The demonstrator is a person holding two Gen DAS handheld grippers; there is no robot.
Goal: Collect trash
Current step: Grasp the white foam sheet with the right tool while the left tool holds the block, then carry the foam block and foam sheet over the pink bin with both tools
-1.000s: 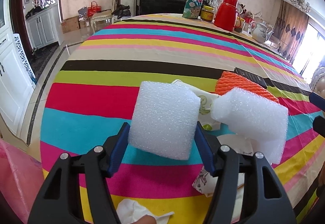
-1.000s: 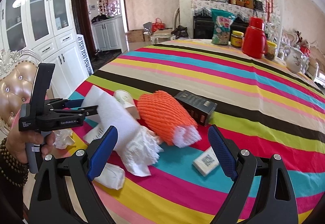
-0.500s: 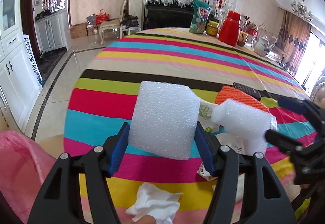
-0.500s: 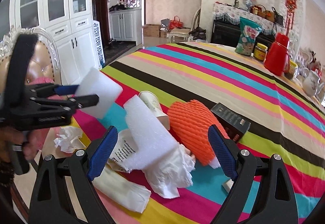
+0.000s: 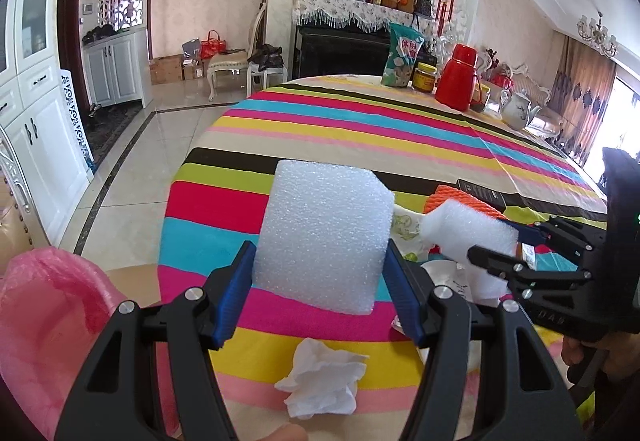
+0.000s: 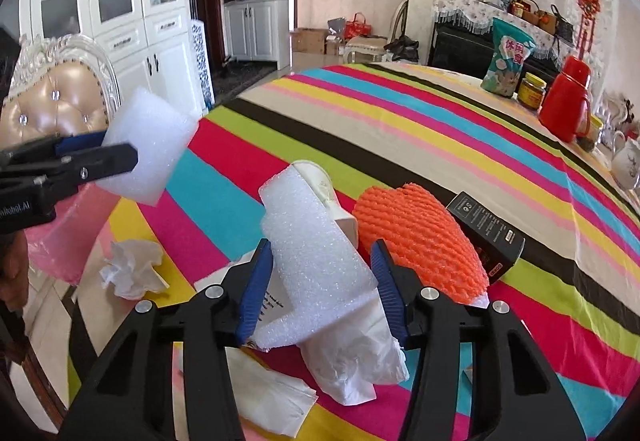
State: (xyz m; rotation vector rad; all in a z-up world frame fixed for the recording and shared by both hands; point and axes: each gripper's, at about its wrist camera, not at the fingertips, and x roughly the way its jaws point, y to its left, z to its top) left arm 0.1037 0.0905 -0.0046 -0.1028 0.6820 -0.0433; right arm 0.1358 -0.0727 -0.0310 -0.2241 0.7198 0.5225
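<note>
The left gripper clamps a thick white foam block clear of the table, seemingly bound for the pink plastic bag at the near left. The right gripper is closing around a long white foam slab lying atop crumpled tissues beside an orange foam net, probably because it sits uppermost on the trash pile.

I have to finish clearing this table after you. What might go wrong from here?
1. The right gripper is closing its jaws on the long foam piece, which lies across a paper cup and tissue; lifting may drag or scatter them.
2. The left gripper holds a foam block beside the pink bag, not over it; dropped now, it may miss.
</note>
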